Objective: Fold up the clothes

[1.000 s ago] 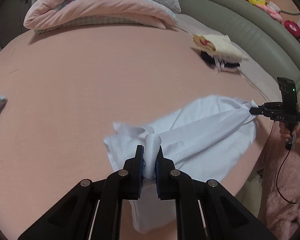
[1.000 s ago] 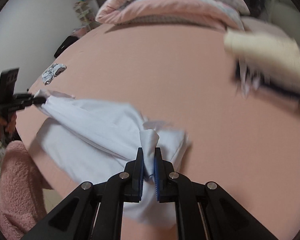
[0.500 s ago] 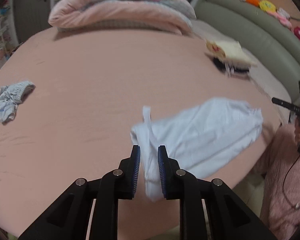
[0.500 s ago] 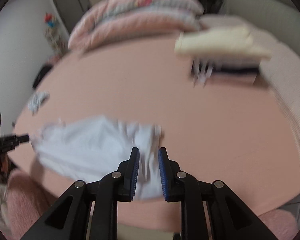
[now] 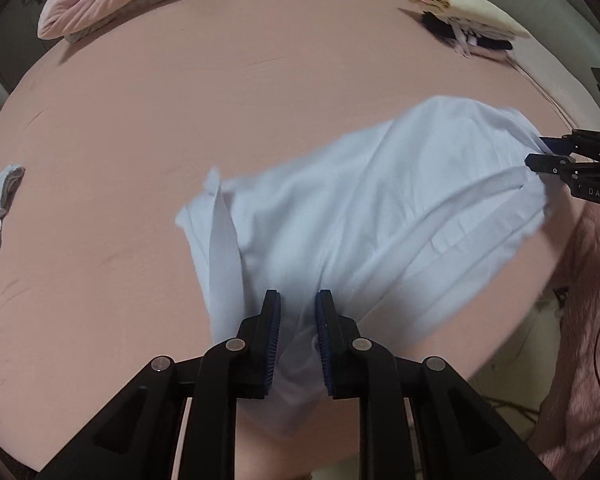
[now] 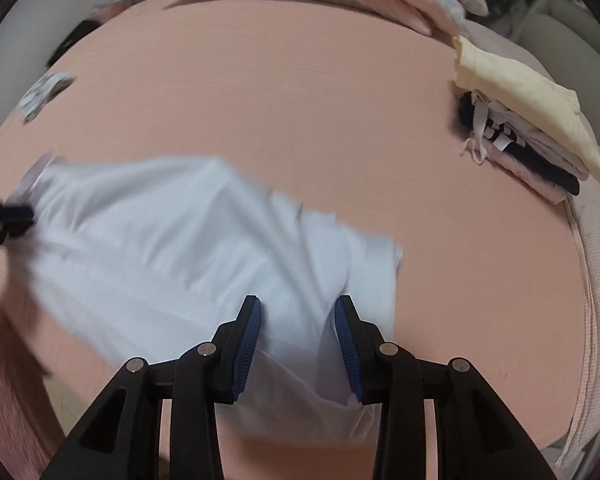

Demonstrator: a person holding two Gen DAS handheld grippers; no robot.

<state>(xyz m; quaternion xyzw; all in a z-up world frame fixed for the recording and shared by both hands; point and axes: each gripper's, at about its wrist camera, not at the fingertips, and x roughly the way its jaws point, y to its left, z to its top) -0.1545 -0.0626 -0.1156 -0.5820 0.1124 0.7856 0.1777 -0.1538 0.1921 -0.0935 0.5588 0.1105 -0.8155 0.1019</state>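
I've just let go: both claws, clamped on the white garment [image 5: 380, 216] a second ago, now stand apart. The left claw [image 5: 298, 332] gapes narrowly and the right claw [image 6: 298, 344] is opening wider, cloth loose between their pads. It lies spread on the bed [image 5: 140, 120], ready for the first fold.

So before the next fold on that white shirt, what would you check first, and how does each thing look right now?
1. White shirt lying on the pink bed: ok, though its near edge hangs over the side.
2. Shirt smooth: not ok, creases and a flipped-up flap on one end.
3. Left claw let go: ok, pads apart, cloth loose between them.
4. Right claw let go: ok, jaws opening, cloth loose between them.
5. Room on the bed beyond the shirt: ok.
6. Folded pile out of the way: ok, well apart.
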